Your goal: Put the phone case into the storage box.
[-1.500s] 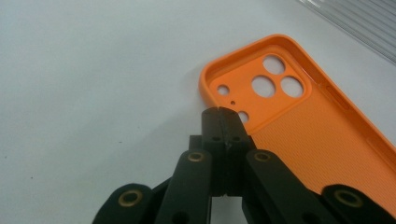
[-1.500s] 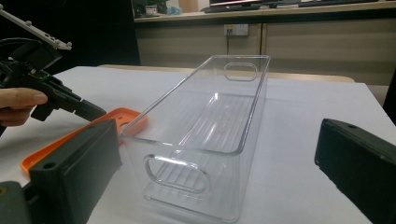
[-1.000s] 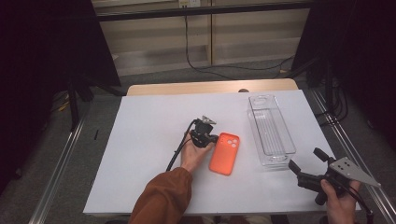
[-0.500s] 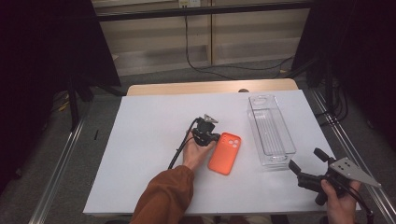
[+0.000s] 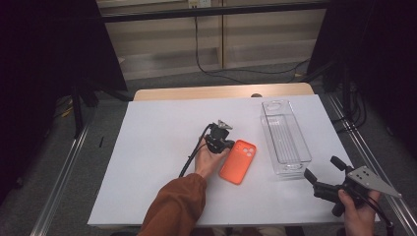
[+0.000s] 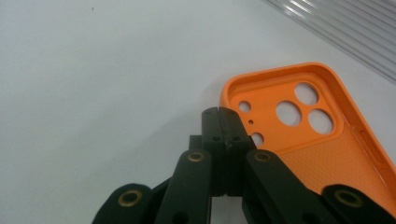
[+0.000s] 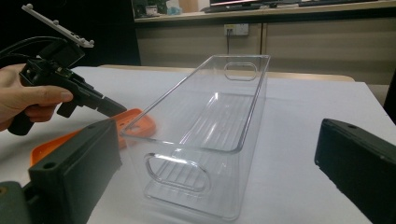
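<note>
Left tongs (image 5: 227, 143) pressed together with nothing between them, tips at the far left corner of the orange phone case (image 5: 238, 161), by its camera holes. Case lies open side up mid tabletop (image 5: 147, 162), just left of the clear plastic bin (image 5: 285, 135). Right tongs (image 5: 324, 168) spread wide apart, empty, at near right, pointed toward the bin's near end.

The left tongs (image 5: 223, 142) are pressed fully together, angled down at mid-counter from a rust-sleeved forearm. The right tongs (image 5: 324, 169) stand wide apart, level, held off the counter's near right corner.
</note>
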`<action>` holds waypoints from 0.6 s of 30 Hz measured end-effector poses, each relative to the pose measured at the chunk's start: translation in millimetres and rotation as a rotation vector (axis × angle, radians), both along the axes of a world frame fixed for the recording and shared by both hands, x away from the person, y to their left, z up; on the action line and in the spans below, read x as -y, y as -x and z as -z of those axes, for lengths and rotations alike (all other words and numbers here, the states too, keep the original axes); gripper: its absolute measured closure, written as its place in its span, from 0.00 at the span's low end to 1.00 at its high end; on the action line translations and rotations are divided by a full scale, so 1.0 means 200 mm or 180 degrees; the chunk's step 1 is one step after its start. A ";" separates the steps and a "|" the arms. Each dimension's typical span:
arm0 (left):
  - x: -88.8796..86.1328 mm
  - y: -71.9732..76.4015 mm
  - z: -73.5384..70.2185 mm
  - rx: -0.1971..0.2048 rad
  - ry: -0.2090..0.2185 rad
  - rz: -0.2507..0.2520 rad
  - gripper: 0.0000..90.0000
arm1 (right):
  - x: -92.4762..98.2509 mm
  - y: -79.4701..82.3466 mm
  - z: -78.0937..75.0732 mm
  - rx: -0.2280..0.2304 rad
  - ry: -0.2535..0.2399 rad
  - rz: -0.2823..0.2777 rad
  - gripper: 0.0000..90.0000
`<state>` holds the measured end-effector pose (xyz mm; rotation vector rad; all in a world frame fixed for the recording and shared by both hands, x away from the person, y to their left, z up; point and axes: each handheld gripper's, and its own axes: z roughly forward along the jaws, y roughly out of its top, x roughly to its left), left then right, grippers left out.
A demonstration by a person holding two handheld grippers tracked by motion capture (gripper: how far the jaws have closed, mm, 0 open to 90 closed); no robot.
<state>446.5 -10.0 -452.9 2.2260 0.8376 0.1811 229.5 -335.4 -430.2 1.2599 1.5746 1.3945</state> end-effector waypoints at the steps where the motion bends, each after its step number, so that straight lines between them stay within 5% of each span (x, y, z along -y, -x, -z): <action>1: 0.00 0.00 0.00 0.0020 -0.0026 0.0018 1.00 | 0.00 0.00 0.00 -0.0003 0.0002 -0.0002 0.00; 18: 0.02 0.01 0.00 -0.0005 -0.0008 0.0109 1.00 | 0.00 0.00 0.00 0.0001 -0.0003 0.0006 0.00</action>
